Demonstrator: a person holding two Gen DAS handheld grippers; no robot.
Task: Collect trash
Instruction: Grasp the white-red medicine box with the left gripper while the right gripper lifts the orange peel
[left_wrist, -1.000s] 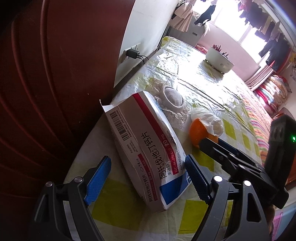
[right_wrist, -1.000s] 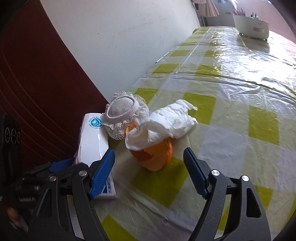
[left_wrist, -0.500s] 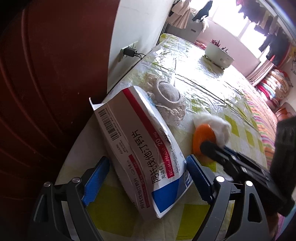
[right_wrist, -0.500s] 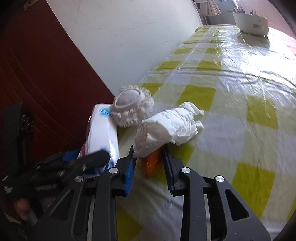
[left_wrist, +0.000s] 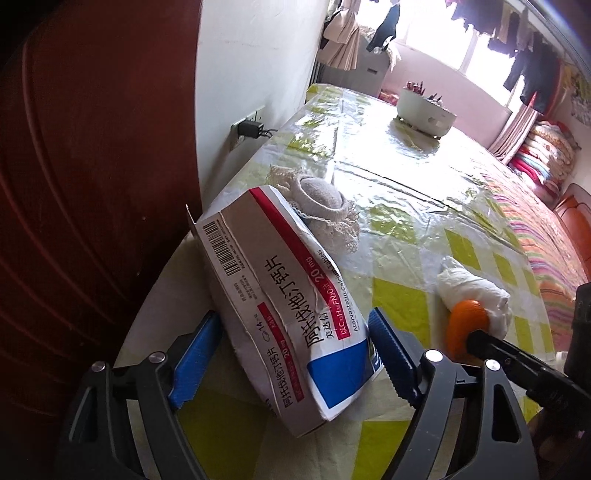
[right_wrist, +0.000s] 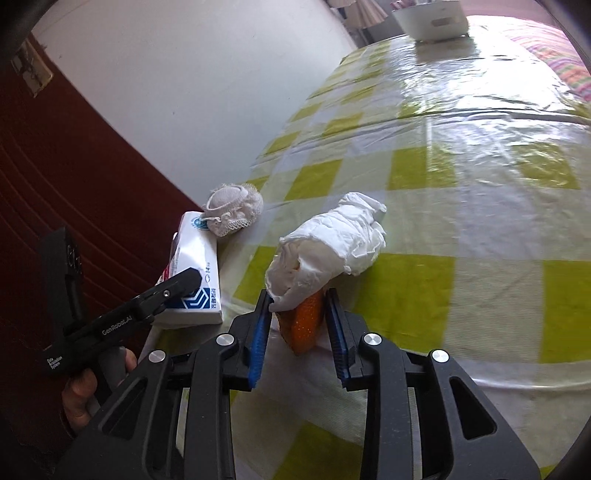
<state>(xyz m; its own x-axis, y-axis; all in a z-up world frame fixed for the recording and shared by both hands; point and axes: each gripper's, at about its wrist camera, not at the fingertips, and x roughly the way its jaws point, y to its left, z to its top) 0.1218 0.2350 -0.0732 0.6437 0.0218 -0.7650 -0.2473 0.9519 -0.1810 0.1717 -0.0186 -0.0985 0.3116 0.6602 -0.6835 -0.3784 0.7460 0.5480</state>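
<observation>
A torn medicine box (left_wrist: 280, 295) with red stripes and a barcode lies on the checked tablecloth (left_wrist: 406, 206). It sits between the blue pads of my left gripper (left_wrist: 293, 315), whose jaws are closing; whether the pads touch the box I cannot tell. In the right wrist view the box (right_wrist: 195, 266) lies at the left, with a left finger (right_wrist: 177, 284) beside it. My right gripper (right_wrist: 295, 299) is shut on a piece of orange peel (right_wrist: 303, 317) with crumpled white tissue (right_wrist: 332, 243) draped over it. The peel (left_wrist: 463, 325) and tissue (left_wrist: 476, 288) show right of the box.
A lace-edged cloth cap (left_wrist: 321, 203) rests against the box's far end. A dark red wooden panel (left_wrist: 92, 184) and a white wall with a plugged socket (left_wrist: 249, 127) border the table's left. A white pot (left_wrist: 424, 112) stands far off. A hand (right_wrist: 81, 391) holds the left gripper.
My right gripper closed on the orange peel and carried it, with the tissue, to the right, away from the box and the cap. The left gripper stayed around the box.
</observation>
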